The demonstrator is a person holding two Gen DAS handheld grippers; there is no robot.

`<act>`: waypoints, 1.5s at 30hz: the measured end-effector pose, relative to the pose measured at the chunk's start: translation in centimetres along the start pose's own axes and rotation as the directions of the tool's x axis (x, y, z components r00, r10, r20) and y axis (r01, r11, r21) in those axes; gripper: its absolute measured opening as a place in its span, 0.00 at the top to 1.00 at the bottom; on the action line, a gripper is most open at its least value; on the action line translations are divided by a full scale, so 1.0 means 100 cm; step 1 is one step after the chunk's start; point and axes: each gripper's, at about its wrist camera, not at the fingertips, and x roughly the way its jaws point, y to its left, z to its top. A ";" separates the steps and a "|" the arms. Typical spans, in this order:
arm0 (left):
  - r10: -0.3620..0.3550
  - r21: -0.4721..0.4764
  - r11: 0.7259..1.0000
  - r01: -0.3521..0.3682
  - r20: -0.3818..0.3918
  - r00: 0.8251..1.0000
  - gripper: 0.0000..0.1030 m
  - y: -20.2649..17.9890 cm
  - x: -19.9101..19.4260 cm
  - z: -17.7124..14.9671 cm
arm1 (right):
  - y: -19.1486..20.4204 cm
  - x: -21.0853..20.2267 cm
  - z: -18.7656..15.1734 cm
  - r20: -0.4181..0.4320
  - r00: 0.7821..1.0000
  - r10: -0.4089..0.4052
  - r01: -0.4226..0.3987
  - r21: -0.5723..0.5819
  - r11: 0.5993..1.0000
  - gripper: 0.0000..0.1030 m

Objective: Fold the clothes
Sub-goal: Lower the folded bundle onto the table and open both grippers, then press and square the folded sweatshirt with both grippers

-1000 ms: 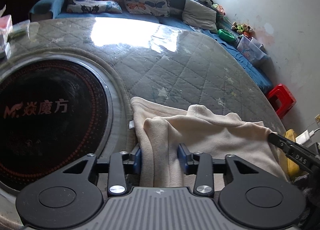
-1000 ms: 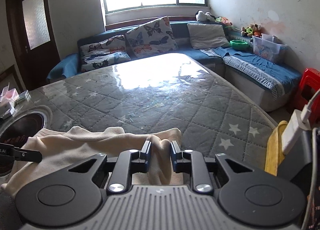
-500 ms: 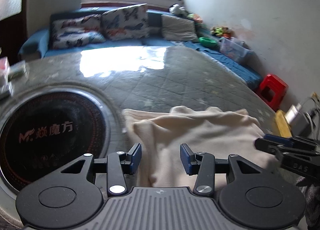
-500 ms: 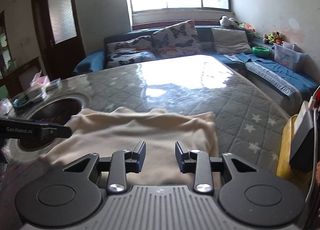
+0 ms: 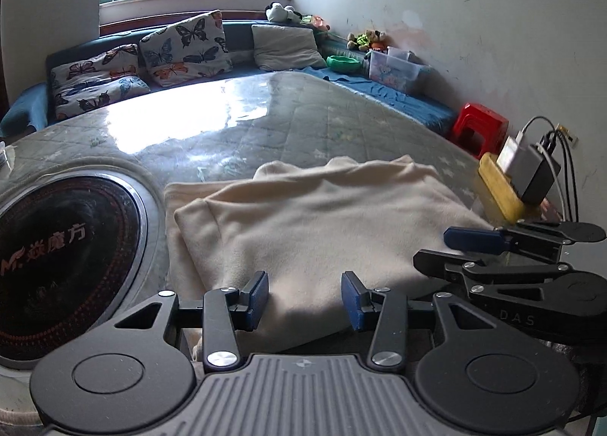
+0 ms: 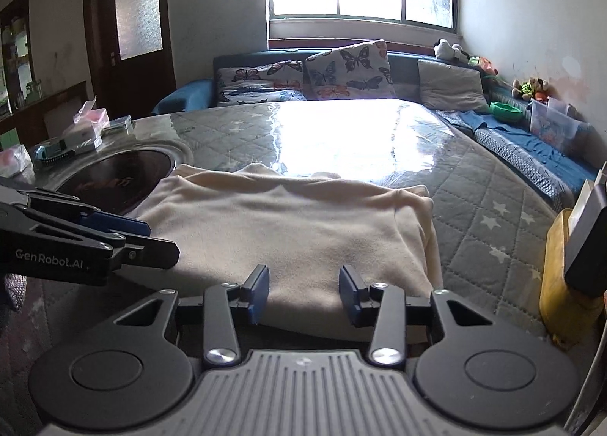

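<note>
Jaws of left gripper (image 5: 304, 298) and right gripper (image 6: 303, 293) are held wide, empty; folded cream garment (image 5: 322, 223) is laid just ahead.

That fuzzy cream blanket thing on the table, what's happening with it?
A person is folding a soft cream fleece garment on a grey quilted star-print table cover, using two hand-held claws. The left claw and right claw are both open, at the near edge of the garment. The garment lies folded and flat beside a round black cooktop.
</note>
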 end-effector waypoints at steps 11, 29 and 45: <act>-0.005 -0.014 1.000 0.005 0.014 1.000 0.53 0.009 -0.005 0.007 | -0.007 0.004 0.034 -0.023 0.999 0.047 -0.046 0.003 0.999 0.60; 0.008 -0.046 0.999 -0.009 -0.007 1.000 0.53 0.025 0.001 0.010 | -0.015 0.110 0.087 -0.103 0.994 0.046 -0.044 0.023 0.999 0.61; 0.025 -0.056 0.998 -0.027 -0.027 0.999 0.46 0.028 0.001 0.007 | -0.007 0.098 0.078 -0.089 0.995 0.041 -0.040 0.006 0.999 0.48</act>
